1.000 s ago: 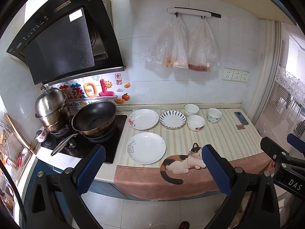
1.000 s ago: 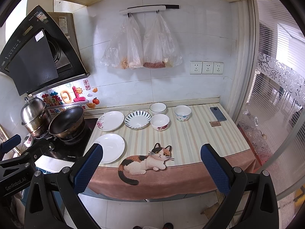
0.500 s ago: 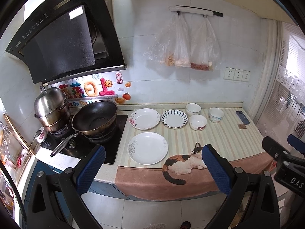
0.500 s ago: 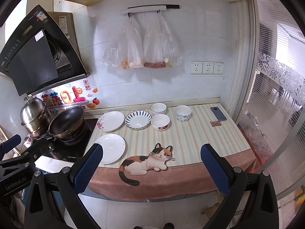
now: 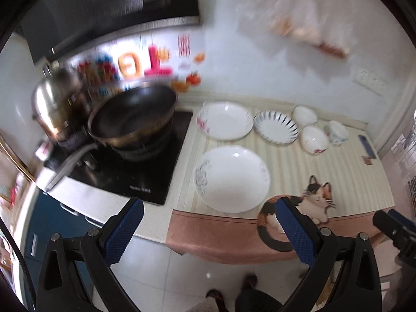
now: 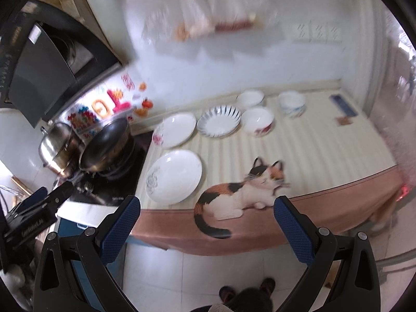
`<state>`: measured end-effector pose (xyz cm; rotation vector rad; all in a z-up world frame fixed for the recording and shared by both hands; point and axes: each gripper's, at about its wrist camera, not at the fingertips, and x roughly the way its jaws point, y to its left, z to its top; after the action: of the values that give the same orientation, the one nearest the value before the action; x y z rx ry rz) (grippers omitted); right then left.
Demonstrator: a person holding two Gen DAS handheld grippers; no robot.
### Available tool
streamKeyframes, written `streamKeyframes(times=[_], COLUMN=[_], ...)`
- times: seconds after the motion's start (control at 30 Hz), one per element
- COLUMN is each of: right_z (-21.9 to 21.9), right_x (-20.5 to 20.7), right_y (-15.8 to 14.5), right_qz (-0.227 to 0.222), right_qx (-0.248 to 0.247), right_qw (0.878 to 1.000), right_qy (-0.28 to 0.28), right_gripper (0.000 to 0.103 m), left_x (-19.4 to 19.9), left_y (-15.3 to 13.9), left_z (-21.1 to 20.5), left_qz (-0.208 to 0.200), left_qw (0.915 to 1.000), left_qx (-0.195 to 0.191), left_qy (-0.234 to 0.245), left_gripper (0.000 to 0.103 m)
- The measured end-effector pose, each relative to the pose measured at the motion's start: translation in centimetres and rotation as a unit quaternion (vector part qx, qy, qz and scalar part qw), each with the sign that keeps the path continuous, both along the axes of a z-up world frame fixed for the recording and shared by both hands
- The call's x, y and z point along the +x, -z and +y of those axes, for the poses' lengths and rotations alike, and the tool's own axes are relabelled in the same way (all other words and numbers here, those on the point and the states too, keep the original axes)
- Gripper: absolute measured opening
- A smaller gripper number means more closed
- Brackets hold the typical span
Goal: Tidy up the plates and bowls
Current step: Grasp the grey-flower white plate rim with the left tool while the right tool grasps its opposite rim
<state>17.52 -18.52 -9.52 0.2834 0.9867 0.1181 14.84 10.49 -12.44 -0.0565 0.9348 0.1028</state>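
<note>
Both grippers have swung down toward the counter's front edge, left gripper (image 5: pixel 208 227) and right gripper (image 6: pixel 206 226) spread, holding nothing. Plates (image 5: pixel 231 179) and bowls (image 5: pixel 314 140) sit unstacked; nothing's organized yet.

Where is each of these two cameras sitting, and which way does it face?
Left wrist view: on the left tool, facing the stove side; wok ahead, the person's shoes below.
Right wrist view: on the right tool, facing the counter's middle; cat picture ahead, shoes below.
Both show the large white plate and open blue-padded fingers.
</note>
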Motion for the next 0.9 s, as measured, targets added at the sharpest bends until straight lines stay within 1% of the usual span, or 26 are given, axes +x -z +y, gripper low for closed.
streamKeyframes(times=[0.13, 0.23, 0.27, 0.33, 0.37, 0.4, 0.43, 0.53, 0.57, 0.6, 0.63, 0.67, 0.7, 0.77, 0.8, 0.87, 0.9], right_z=[1.1, 1.5, 1.8, 2.3, 2.6, 3.0, 3.6, 5.0, 5.4, 6.0, 6.5, 6.8, 7.3, 8.1, 8.4, 9.4, 9.8], right_x=[4.8, 9.0, 10.4, 13.5, 15.1, 16.5, 18.3, 22.3, 23.2, 24.1, 25.1, 25.9, 26.8, 28.0, 28.4, 29.1, 29.3], right_y=[5.7, 10.0, 11.3, 14.1, 15.6, 17.0, 18.6, 22.7, 23.8, 24.8, 26.0, 27.0, 28.1, 29.9, 30.6, 31.9, 32.3], right_qz=[0.043, 0.072, 0.077, 0.095, 0.106, 0.117, 0.129, 0.158, 0.164, 0.172, 0.183, 0.191, 0.203, 0.224, 0.231, 0.246, 0.250], right_qx=[0.006, 0.013, 0.013, 0.015, 0.016, 0.018, 0.024, 0.034, 0.040, 0.045, 0.049, 0.058, 0.066, 0.076, 0.081, 0.092, 0.099], right_qw=[0.999, 0.997, 0.996, 0.993, 0.992, 0.990, 0.987, 0.979, 0.977, 0.974, 0.971, 0.968, 0.964, 0.956, 0.953, 0.945, 0.942], right_qy=[-0.019, -0.035, -0.042, -0.061, -0.070, -0.079, -0.093, -0.123, -0.131, -0.139, -0.146, -0.153, -0.160, -0.174, -0.179, -0.194, -0.202], right_gripper=[0.103, 0.103, 0.103, 0.103, 0.103, 0.103, 0.103, 0.102, 0.100, 0.100, 0.098, 0.091, 0.086, 0.072, 0.068, 0.050, 0.043], left_x=[4.9, 8.1, 9.8, 11.6, 13.1, 13.9, 15.0, 17.1, 17.6, 18.1, 18.5, 18.8, 19.0, 19.2, 19.2, 19.0, 18.9], left_y=[5.0, 8.4, 10.0, 12.2, 13.9, 15.0, 16.4, 19.1, 19.9, 20.7, 21.4, 22.0, 22.4, 23.1, 23.3, 23.4, 23.4], left_z=[1.9, 2.8, 3.1, 3.4, 3.7, 3.9, 4.2, 4.5, 4.6, 4.8, 4.9, 5.1, 5.2, 5.5, 5.6, 5.6, 5.5], left_qz=[0.046, 0.076, 0.092, 0.117, 0.135, 0.148, 0.164, 0.194, 0.204, 0.215, 0.225, 0.230, 0.237, 0.246, 0.246, 0.244, 0.243], left_qw=[0.9986, 0.9964, 0.9949, 0.9920, 0.9895, 0.9875, 0.9845, 0.9787, 0.9766, 0.9740, 0.9714, 0.9695, 0.9675, 0.9633, 0.9624, 0.9622, 0.9626], left_qx=[-0.006, -0.012, -0.014, -0.022, -0.027, -0.033, -0.041, -0.050, -0.050, -0.053, -0.062, -0.069, -0.074, -0.097, -0.104, -0.110, -0.108], left_qy=[-0.025, -0.034, -0.038, -0.040, -0.045, -0.045, -0.048, -0.047, -0.048, -0.048, -0.045, -0.046, -0.049, -0.048, -0.048, -0.050, -0.050], left_gripper=[0.103, 0.103, 0.103, 0.103, 0.103, 0.103, 0.100, 0.093, 0.087, 0.083, 0.076, 0.069, 0.065, 0.049, 0.046, 0.044, 0.044])
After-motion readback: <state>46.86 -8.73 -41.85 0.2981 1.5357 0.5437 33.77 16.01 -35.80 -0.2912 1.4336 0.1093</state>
